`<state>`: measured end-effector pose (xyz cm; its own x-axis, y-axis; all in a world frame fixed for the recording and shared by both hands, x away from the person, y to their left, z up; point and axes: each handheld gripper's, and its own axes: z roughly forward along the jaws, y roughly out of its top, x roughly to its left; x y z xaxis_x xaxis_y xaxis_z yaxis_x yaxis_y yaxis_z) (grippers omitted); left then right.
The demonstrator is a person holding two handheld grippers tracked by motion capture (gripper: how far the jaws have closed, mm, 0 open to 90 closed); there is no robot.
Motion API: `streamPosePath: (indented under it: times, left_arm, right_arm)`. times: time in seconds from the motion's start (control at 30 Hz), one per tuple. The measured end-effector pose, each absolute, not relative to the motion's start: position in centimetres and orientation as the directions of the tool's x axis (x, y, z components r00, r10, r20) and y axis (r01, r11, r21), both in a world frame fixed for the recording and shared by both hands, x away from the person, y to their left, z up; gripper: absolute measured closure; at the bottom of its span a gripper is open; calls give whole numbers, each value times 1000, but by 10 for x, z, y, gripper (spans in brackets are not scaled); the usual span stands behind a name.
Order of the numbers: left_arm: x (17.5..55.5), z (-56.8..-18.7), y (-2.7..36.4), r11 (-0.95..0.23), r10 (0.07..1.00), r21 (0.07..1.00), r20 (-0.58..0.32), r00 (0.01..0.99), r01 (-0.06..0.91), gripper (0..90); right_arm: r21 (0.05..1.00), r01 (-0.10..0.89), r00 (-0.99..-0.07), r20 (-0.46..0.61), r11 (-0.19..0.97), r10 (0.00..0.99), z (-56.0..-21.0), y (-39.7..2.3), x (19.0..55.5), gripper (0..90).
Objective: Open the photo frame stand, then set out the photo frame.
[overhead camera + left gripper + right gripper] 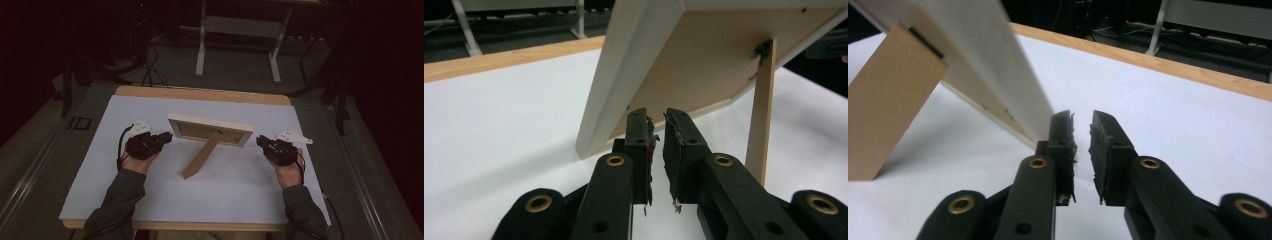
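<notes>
Picture frame (210,129) stands on its back leg (201,155) on the white table cover (150,200), between your two grippers, its back toward you. Your left gripper (166,137) sits just off the frame's left end, jaws pointing at it. In the left gripper view the jaws are nearly together, a narrow slit between the pads (644,150), nothing in them; the frame's brown backboard (704,60) and pale edge (619,75) lean just ahead of the tips, not touching. Your right gripper (261,141) waits just off the frame's right end. In the right gripper view its jaws stand a little apart and hold nothing, with the frame's corner just ahead and left of the left pad (1064,135); you cannot tell whether they touch.
</notes>
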<state>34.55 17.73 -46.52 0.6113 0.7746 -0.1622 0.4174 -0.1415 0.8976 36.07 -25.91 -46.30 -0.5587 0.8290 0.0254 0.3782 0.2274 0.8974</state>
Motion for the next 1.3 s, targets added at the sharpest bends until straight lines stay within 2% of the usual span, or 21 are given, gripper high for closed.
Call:
streamPosePath:
  times: [0.07,0.13,0.17,0.2,0.67,1.3]
  left_arm:
    - [346,-465,176,-151,775,898,-153,613,414,832]
    - [346,-465,176,-151,775,898,-153,613,414,844]
    - [347,-464,176,-146,780,897,-155,606,418,844]
    - [348,-464,175,-142,781,898,-156,604,416,895]
    - [361,-452,160,-158,786,903,-131,605,401,900]
    - [360,-439,151,-170,769,914,-111,629,369,900]
  right_arm:
    - [899,383,-558,41,214,829,-460,-260,364,863]
    - [898,384,-558,41,214,829,-459,-260,366,863]
    - [898,384,-558,41,214,829,-459,-260,366,896]
    - [905,382,-556,63,187,829,-452,-257,370,899]
    - [901,395,-575,93,177,813,-446,-242,395,899]
    - [900,391,-617,98,195,781,-448,-237,397,898]
